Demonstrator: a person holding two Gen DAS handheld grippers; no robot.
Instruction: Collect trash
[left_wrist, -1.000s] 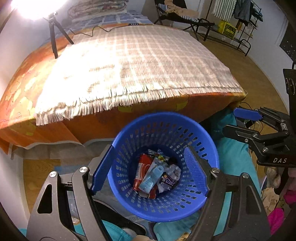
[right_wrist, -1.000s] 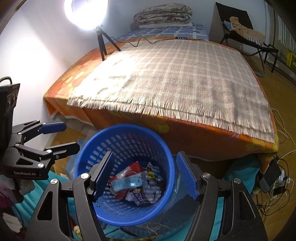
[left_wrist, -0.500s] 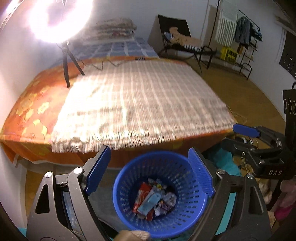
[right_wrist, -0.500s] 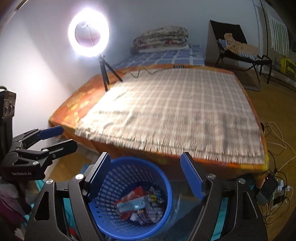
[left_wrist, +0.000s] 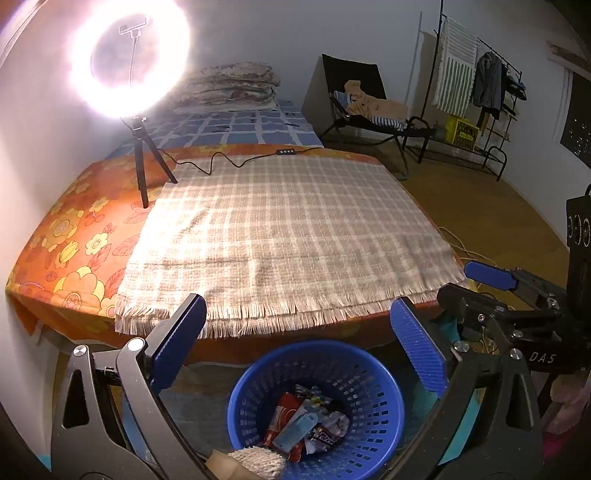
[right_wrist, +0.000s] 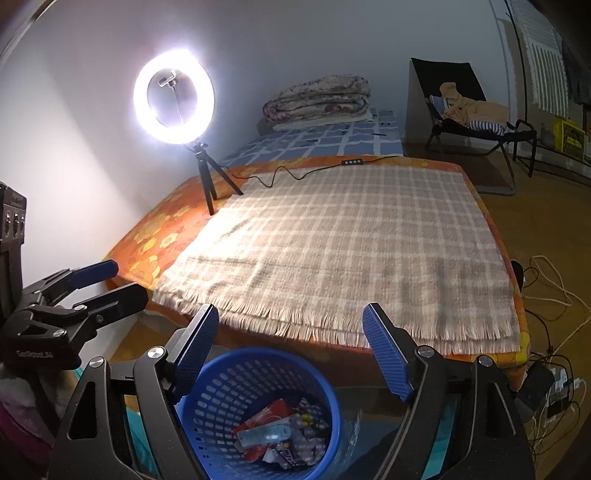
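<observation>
Trash fills the blue basket at six o'clock; both grippers gape empty. Blanket looks clear, perhaps; scan edges before finishing.

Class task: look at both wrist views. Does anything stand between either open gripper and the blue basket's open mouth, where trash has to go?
Nothing visible does. The left gripper and right gripper are both open and empty above the blue basket, whose mouth has no lid or cover. Wrappers lie only at its bottom.

Blue perforated basket, beige-and-white plaid blanket, orange floral bedsheet, blue ribbed fingers
</observation>
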